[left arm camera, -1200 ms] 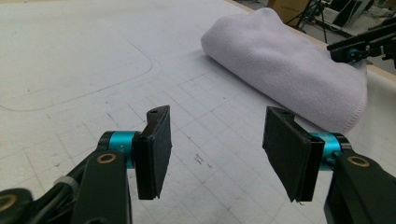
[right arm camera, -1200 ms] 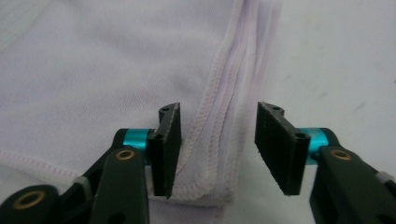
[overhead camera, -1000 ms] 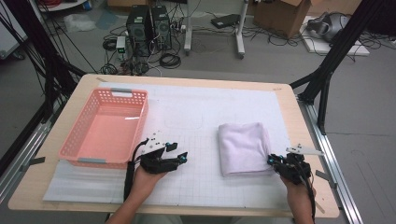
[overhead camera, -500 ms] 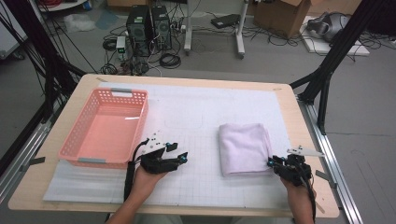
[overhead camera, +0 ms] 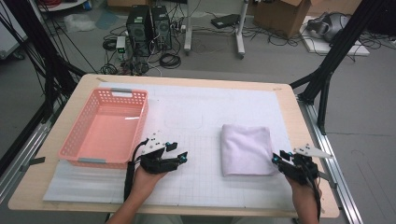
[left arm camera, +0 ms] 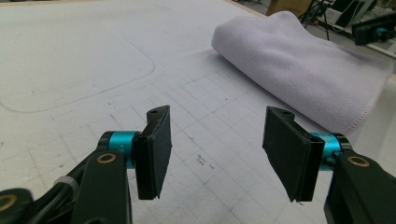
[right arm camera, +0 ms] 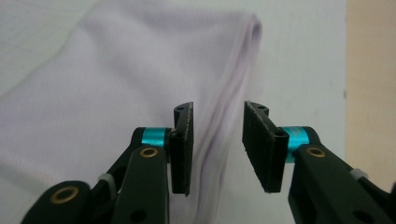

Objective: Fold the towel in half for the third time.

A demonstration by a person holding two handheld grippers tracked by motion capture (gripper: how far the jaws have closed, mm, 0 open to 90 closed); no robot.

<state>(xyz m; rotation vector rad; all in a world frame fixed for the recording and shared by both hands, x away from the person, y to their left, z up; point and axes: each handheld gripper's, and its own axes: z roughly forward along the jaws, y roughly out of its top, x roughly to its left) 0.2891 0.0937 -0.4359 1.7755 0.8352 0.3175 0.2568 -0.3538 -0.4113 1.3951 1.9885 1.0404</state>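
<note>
A folded lilac towel (overhead camera: pixel 246 149) lies on the white grid mat (overhead camera: pixel 196 112), right of centre. My right gripper (overhead camera: pixel 277 159) sits at the towel's near right corner. Its jaws have just been opening. In the right gripper view the towel's (right arm camera: pixel 116 93) folded edge runs in line with the gap of the right gripper (right arm camera: pixel 217 142), and the pads do not press on it. My left gripper (overhead camera: pixel 183 156) rests on the mat left of the towel, open with nothing between its jaws. The left gripper (left arm camera: pixel 217 140) points toward the towel (left arm camera: pixel 303 70).
A pink plastic basket (overhead camera: pixel 119 91) with nothing in it stands on the mat's left side, just beyond my left hand. The wooden table edge (overhead camera: pixel 322 186) runs close to my right hand. Computers, cables and black frame legs stand on the floor beyond the table.
The right gripper's jaws stand slightly wider apart at the towel's corner than before. My left hand, the towel and the basket have kept their places.
</note>
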